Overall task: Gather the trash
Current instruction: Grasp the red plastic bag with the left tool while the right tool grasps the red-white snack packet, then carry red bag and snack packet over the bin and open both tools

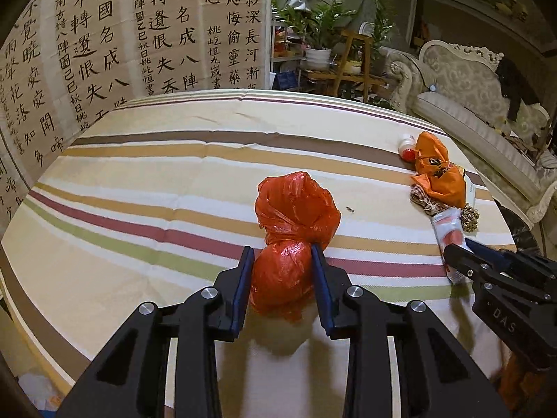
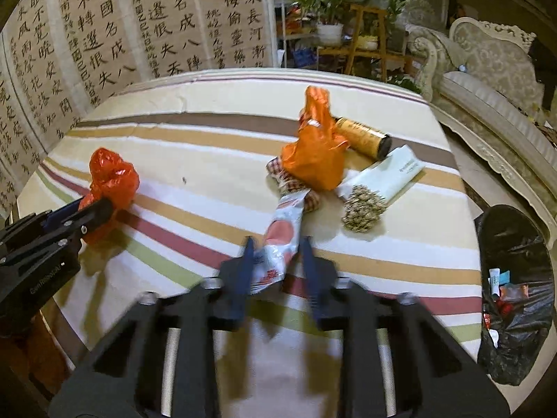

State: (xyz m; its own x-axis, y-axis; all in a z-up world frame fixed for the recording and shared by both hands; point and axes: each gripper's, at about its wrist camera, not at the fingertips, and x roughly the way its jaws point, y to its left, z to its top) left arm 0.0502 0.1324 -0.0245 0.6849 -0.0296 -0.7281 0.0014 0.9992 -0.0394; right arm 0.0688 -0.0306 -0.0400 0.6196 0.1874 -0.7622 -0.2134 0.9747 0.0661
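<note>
Left gripper (image 1: 281, 278): one, clamped on one red bag (image 1: 296, 230). Right gripper (image 2: 276, 264): one, pads flanking one white wrapper (image 2: 282, 237), grip uncertain. Beyond it: one orange bag (image 2: 315, 155), one gold can (image 2: 363, 137). Right: one black bin (image 2: 515, 292).

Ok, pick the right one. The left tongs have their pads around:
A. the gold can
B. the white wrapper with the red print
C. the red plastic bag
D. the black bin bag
C: in the left wrist view the left tongs have a blue pad on each side of the lower bulge of the red plastic bag, while the white wrapper sits between the right tongs.
</note>
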